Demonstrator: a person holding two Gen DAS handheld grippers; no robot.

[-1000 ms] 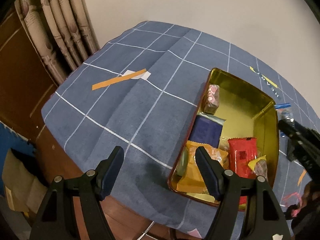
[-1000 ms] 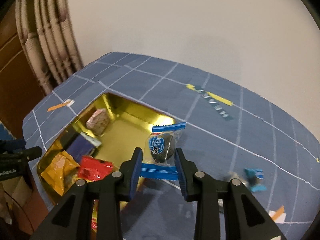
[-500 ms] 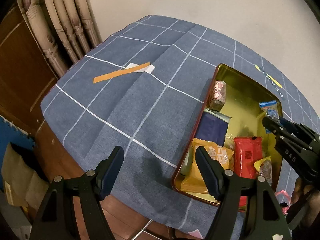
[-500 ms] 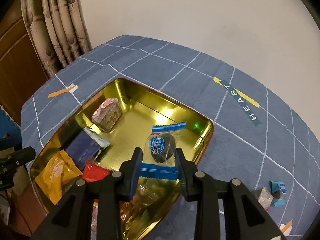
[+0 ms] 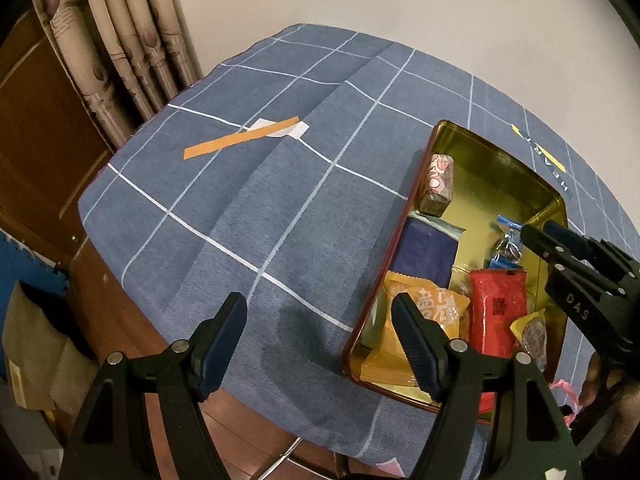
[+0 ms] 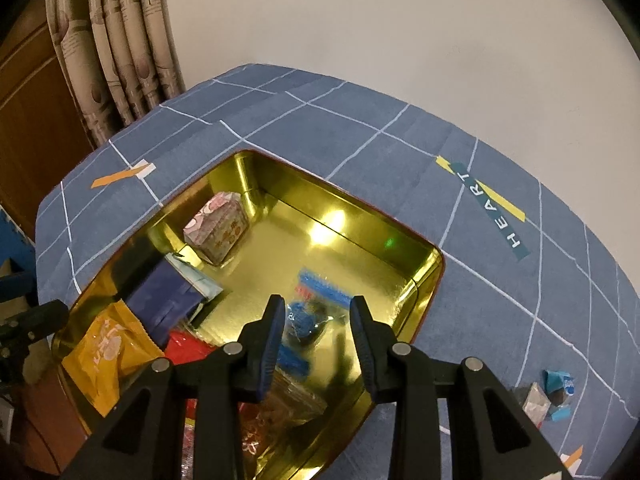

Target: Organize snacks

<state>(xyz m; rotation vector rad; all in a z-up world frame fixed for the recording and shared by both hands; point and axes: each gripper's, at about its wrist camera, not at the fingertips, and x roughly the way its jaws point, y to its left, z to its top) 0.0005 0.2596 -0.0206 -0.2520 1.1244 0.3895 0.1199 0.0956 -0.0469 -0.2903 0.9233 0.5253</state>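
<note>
— Where is the blue-wrapped snack (image 6: pixel 308 316)?
— Over the far right part of the gold tin (image 6: pixel 424 280), between the narrow-set fingers of the right claw (image 6: pixel 318 320). It is blurred, so I cannot tell whether the pads press it
— And the left claw (image 5: pixel 320 336)?
— Spread wide and empty, above the blue checked table (image 5: pixel 240 220), just beside the tin's near left corner, where an orange packet (image 5: pixel 432 308) lies

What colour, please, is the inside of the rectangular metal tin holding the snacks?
Shiny gold inside the rectangular metal tin, with a reddish-brown outer rim; clearest in the right wrist view.
</note>
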